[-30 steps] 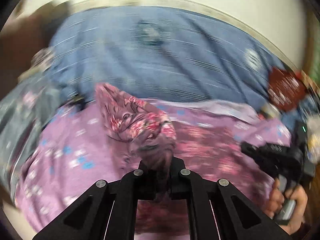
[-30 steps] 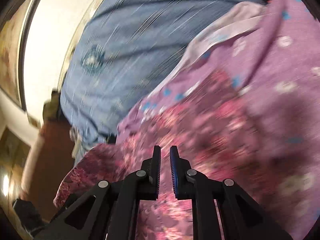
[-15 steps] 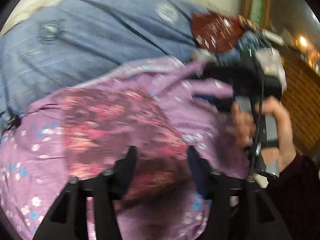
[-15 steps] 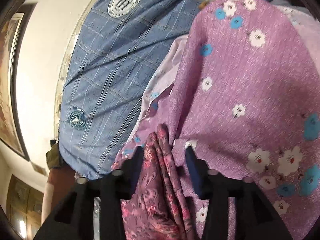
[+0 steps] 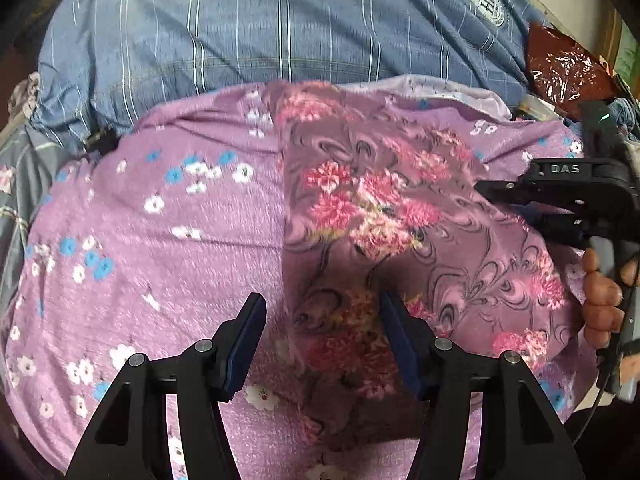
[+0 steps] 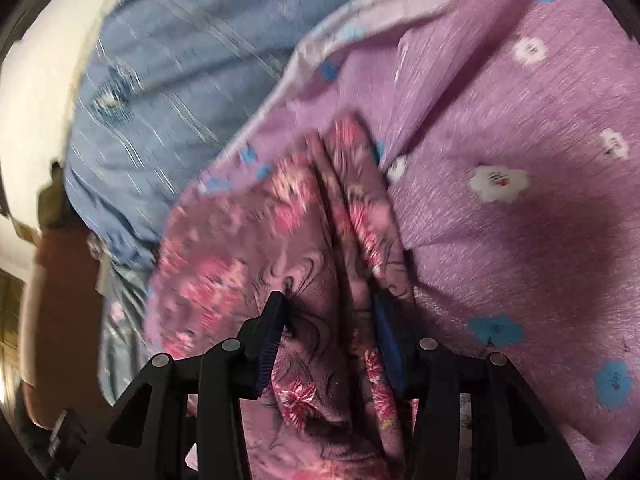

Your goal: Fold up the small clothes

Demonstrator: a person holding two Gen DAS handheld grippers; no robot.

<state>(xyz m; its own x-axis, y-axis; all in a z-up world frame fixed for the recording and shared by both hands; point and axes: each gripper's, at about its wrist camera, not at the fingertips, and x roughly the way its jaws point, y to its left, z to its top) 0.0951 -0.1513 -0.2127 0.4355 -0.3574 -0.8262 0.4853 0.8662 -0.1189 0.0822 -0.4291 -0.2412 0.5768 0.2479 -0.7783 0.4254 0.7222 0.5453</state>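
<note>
Left wrist view: the left gripper (image 5: 322, 312) stood wide, its jaws having opened within the last second, nothing clamped. Its blue-padded fingers (image 5: 248, 336) straddled the near left edge of the floral garment (image 5: 384, 216), a mauve cloth with pink blossoms, which lay spread flat on the purple flowered sheet (image 5: 132, 264); whether the pads touched the cloth could not be told. The garment sat right of centre on the sheet. Beyond it, further off, lay a blue striped cover (image 5: 248, 40), and at far right a dark red foil bag (image 5: 564, 64). At the right edge the right gripper (image 5: 496, 196) reached in over the garment's right side, carried by a hand (image 5: 600, 300).

Right wrist view: blurred by motion. The right gripper (image 6: 328, 312) stood at a moderate gap, its jaws having just been closing. A raised fold of the floral garment (image 6: 340, 184) ran between its fingers (image 6: 272, 332); the right pad lay against the fold, the left stood clear, so nothing was pinched. The purple flowered sheet (image 6: 520, 120) filled the right, the blue striped cover (image 6: 192, 64) the far left.
</note>
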